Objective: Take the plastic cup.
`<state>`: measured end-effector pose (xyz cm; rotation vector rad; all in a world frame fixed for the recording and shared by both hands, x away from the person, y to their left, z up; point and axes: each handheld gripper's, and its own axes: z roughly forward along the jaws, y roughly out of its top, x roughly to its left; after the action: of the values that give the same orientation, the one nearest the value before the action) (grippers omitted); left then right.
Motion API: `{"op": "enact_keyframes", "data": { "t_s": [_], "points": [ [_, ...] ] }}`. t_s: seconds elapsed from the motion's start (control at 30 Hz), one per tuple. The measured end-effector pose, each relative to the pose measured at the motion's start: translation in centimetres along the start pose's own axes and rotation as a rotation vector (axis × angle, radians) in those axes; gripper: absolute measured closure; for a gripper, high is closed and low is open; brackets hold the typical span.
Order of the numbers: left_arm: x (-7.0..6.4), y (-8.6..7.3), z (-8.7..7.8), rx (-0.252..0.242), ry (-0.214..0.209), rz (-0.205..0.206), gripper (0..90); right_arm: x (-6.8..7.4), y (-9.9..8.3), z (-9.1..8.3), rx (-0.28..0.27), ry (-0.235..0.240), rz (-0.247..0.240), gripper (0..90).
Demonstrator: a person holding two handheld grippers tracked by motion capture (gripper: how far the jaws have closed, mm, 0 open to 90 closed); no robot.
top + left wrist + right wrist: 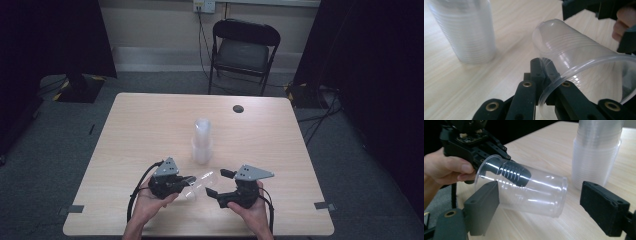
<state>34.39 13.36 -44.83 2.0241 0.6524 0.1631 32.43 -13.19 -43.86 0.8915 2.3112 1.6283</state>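
Note:
A clear plastic cup (202,181) lies tilted on its side just above the table. My left gripper (189,180) is shut on its wall at the rim. In the left gripper view the jaws (544,66) pinch the rim of the cup (574,50), one inside and one outside. My right gripper (216,182) is open, its pads either side of the cup's closed end without touching it. In the right gripper view the cup (536,192) lies between the spread pads (484,205), with the left gripper (474,142) behind. A tall stack of clear cups (202,142) stands upright mid-table.
The wooden table (150,125) has a dark round hole (238,108) near its far edge. Behind the table stands a black folding chair (245,47). The stack of cups (596,152) stands close beyond my right gripper's right pad.

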Motion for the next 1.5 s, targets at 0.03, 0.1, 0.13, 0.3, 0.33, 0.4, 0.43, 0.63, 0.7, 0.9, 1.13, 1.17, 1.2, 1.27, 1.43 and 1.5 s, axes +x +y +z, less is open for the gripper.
{"op": "enact_keyframes", "data": {
  "t_s": [0.03, 0.1, 0.13, 0.3, 0.33, 0.4, 0.43, 0.63, 0.7, 0.9, 1.13, 1.17, 1.2, 1.27, 1.43, 1.5],
  "points": [
    [0.0, 0.0, 0.2, 0.008, -0.008, 0.005, 88.9, 0.0, -0.1, 0.2, 0.009, 0.008, -0.002, 16.0],
    [-0.1, 0.0, 0.6, 0.038, -0.022, 0.014, 88.8, 0.1, -0.3, 0.3, 0.018, 0.013, -0.014, 16.1],
    [-0.1, 0.0, 0.6, 0.038, -0.022, 0.014, 88.7, 0.1, -0.3, 0.3, 0.018, 0.013, -0.014, 16.1],
    [0.2, 0.8, 1.2, 0.084, -0.072, 0.008, 89.0, 0.6, -0.5, 0.6, 0.052, 0.018, -0.110, 13.6],
    [0.2, 0.9, 1.2, 0.097, -0.070, 0.008, 89.2, 0.7, -0.5, 0.7, 0.059, 0.003, -0.125, 13.5],
    [0.3, 1.0, 1.4, 0.106, -0.073, 0.005, 89.1, 0.7, -0.5, 0.9, 0.074, 0.019, -0.153, 13.0],
    [0.4, 1.1, 1.4, 0.120, -0.082, 0.002, 89.1, 0.7, -0.5, 0.9, 0.074, 0.019, -0.153, 13.0],
    [1.0, 2.0, 1.6, 0.164, -0.081, -0.034, 89.3, 1.5, -0.1, 1.4, 0.120, 0.012, -0.270, 12.8],
    [1.1, 2.2, 1.6, 0.170, -0.086, -0.039, 89.5, 1.6, -0.1, 1.5, 0.130, 0.007, -0.292, 12.3],
    [1.6, 2.9, 1.4, 0.174, -0.078, -0.074, 89.8, 2.2, 0.1, 2.5, 0.163, -0.050, -0.377, 11.9],
    [1.4, 3.2, 1.7, 0.167, -0.095, -0.104, 89.6, 2.4, 0.3, 3.9, 0.197, -0.066, -0.414, 12.1],
    [1.4, 3.3, 1.8, 0.168, -0.097, -0.110, 89.6, 2.5, 0.4, 4.2, 0.206, -0.069, -0.422, 12.1],
    [1.4, 3.3, 1.8, 0.168, -0.097, -0.110, 89.6, 2.5, 0.4, 4.2, 0.206, -0.069, -0.422, 12.1],
    [1.3, 3.3, 1.9, 0.173, -0.099, -0.115, 89.5, 2.5, 0.4, 4.5, 0.206, -0.064, -0.424, 12.8],
    [1.0, 3.8, 2.5, 0.204, -0.119, -0.086, 89.4, 2.9, 0.6, 5.2, 0.228, -0.066, -0.464, 15.0],
    [1.0, 3.9, 2.6, 0.212, -0.116, -0.086, 89.1, 3.0, 0.7, 5.3, 0.228, -0.060, -0.466, 16.2]
  ]
}}
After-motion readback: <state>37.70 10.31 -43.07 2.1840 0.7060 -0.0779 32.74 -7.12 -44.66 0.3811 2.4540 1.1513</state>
